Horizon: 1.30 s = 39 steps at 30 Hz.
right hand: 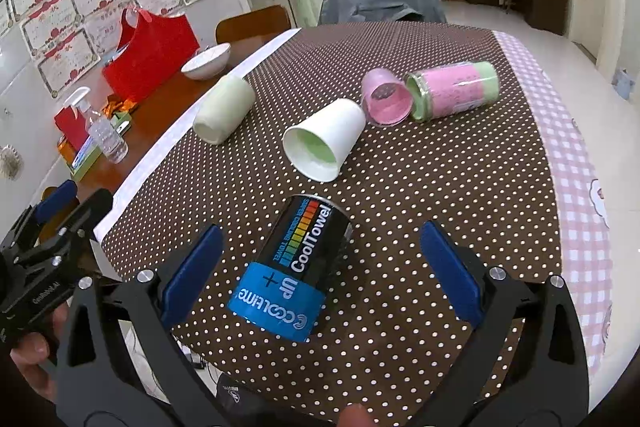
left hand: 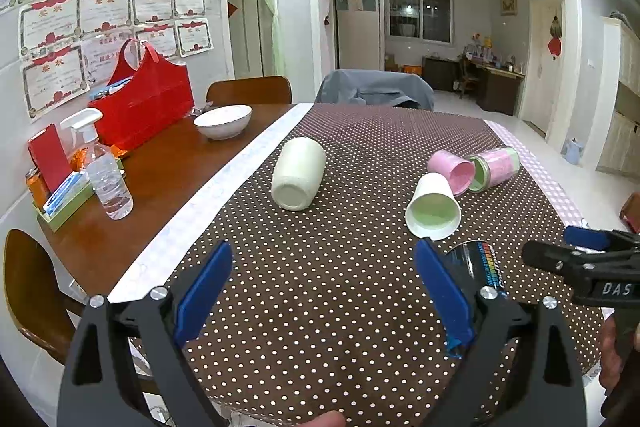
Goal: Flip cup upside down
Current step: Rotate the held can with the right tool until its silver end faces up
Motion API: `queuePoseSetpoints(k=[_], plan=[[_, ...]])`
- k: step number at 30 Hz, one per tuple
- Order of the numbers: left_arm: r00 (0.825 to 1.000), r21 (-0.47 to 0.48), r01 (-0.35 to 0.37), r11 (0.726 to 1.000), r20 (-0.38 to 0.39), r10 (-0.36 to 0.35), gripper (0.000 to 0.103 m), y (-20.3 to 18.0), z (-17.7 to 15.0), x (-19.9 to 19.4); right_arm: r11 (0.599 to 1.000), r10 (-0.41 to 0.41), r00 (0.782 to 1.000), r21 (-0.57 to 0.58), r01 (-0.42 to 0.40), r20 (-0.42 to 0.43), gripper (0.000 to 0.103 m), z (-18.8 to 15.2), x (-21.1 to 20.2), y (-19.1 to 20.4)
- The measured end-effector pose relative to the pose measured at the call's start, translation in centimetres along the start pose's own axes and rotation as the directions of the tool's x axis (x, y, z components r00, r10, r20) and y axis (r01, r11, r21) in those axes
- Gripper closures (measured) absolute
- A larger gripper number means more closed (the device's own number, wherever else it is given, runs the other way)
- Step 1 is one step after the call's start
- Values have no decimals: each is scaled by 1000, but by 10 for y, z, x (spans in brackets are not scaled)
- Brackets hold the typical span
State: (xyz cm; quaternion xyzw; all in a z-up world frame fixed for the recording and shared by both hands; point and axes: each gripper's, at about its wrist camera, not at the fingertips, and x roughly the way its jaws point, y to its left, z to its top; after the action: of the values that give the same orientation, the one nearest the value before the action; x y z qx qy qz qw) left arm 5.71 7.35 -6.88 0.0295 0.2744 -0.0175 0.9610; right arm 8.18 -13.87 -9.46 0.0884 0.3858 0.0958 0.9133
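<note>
Five cups lie tipped on their sides across a dotted tablecloth (right hand: pixel 460 187): a cream cup (right hand: pixel 224 109), a black-and-blue CoolTowel can (right hand: pixel 294 267), a white paper cup (right hand: pixel 322 145), and a pink-and-green jar (right hand: pixel 454 95) touching a small pink cup (right hand: pixel 386 99). The risk looks plain: any of these round bodies could roll away under an off-centre pinch. The right gripper (right hand: pixel 320 271) is spread wide astride the can, apparently not touching it; the left gripper (left hand: pixel 324 291) is spread over bare cloth, holding nothing.
</note>
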Motion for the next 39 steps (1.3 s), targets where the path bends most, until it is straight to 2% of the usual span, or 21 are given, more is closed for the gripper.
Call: queuePoseSetpoints(k=[9, 15, 23, 27, 33, 36, 39], plan=[[999, -4, -43, 999, 21, 43, 12, 10, -5, 1, 999, 41, 991, 39, -37, -124, 6, 3, 31, 3], [999, -13, -38, 999, 13, 38, 12, 14, -10, 7, 995, 58, 974, 86, -40, -219, 6, 6, 55, 3], [999, -33, -34, 999, 11, 34, 12, 23, -15, 11, 992, 64, 953, 127, -27, -295, 6, 17, 74, 3], [999, -42, -29, 999, 11, 30, 12, 28, -17, 12, 991, 55, 938, 132, -10, -342, 6, 24, 88, 4], [1000, -50, -16, 999, 4, 16, 12, 32, -21, 15, 986, 71, 901, 169, 3, -428, 6, 27, 111, -1], [1000, -54, -10, 998, -5, 10, 12, 33, -24, 18, 984, 73, 887, 176, 10, -456, 13, 29, 120, 2], [1000, -57, -1, 998, -13, 1, 12, 32, -25, 19, 985, 57, 875, 170, 29, -481, 26, 31, 130, 6]])
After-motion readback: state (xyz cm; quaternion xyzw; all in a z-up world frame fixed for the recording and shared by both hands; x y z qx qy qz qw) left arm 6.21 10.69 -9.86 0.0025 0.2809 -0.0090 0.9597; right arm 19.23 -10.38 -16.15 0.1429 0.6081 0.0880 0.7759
